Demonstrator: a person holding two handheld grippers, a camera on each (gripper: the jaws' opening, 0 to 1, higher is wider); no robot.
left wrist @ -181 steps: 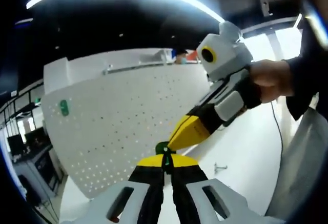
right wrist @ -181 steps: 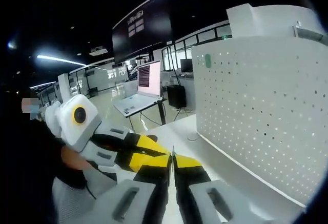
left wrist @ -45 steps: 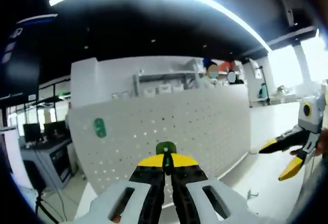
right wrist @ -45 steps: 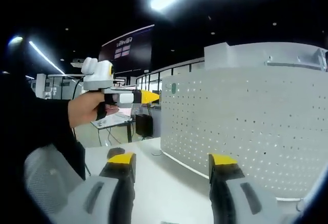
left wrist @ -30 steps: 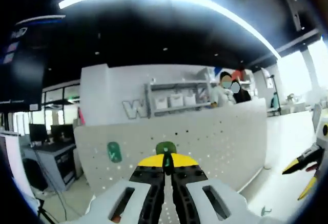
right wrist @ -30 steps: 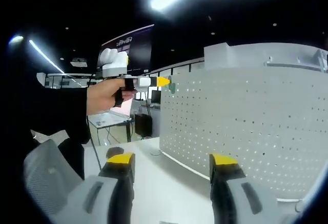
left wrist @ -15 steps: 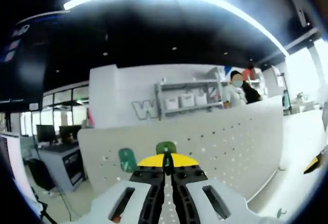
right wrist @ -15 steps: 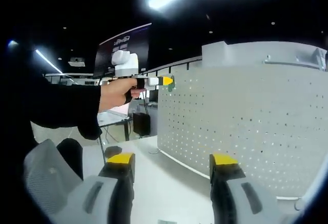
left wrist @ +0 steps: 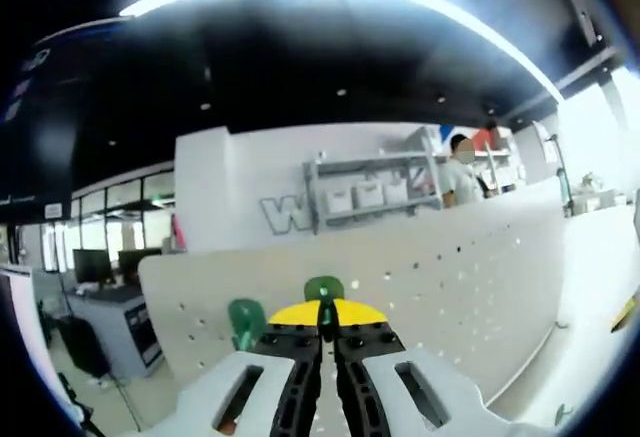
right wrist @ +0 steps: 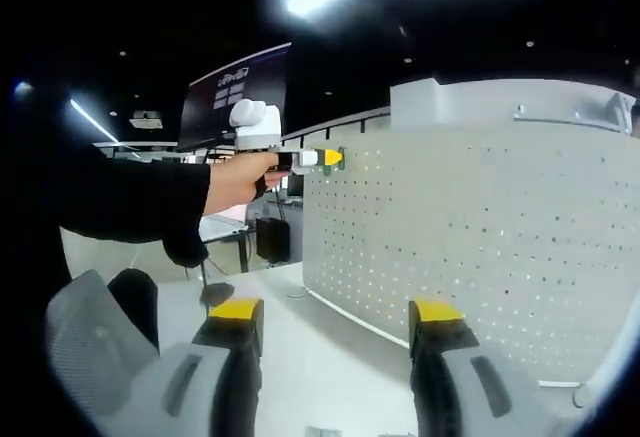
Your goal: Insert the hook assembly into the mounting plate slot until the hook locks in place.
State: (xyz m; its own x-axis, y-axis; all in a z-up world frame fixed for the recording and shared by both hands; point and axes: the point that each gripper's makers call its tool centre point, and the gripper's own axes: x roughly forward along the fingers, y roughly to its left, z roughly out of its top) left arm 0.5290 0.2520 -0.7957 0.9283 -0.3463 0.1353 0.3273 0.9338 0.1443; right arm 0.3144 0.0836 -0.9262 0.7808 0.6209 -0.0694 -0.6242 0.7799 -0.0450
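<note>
In the left gripper view, the left tool has its jaws pressed together on the stem of a green hook, whose rounded head pokes up just past the yellow tips. Just beyond and a little left, a second green piece sits on the white pegboard near its upper left corner — most likely the mounting plate, though its slot is too small to make out. The hook is close to that piece but not yet touching it, as far as I can judge.

In the right gripper view, the right tool stands low with its jaws wide apart and nothing between them, above the white bench in front of the board. Farther off, a hand holds the left tool up at the board's upper left corner, its yellow tip right at the green mount there.

The step in hand looks like the final approach — lining the hook up with the slot. The next move calls for a small shift toward the mount, squaring the hook to the slot, then pressing in until it locks, with the grip kept firm so that the hook does not twist.

Beyond the board, shelves on a wall and a person.
</note>
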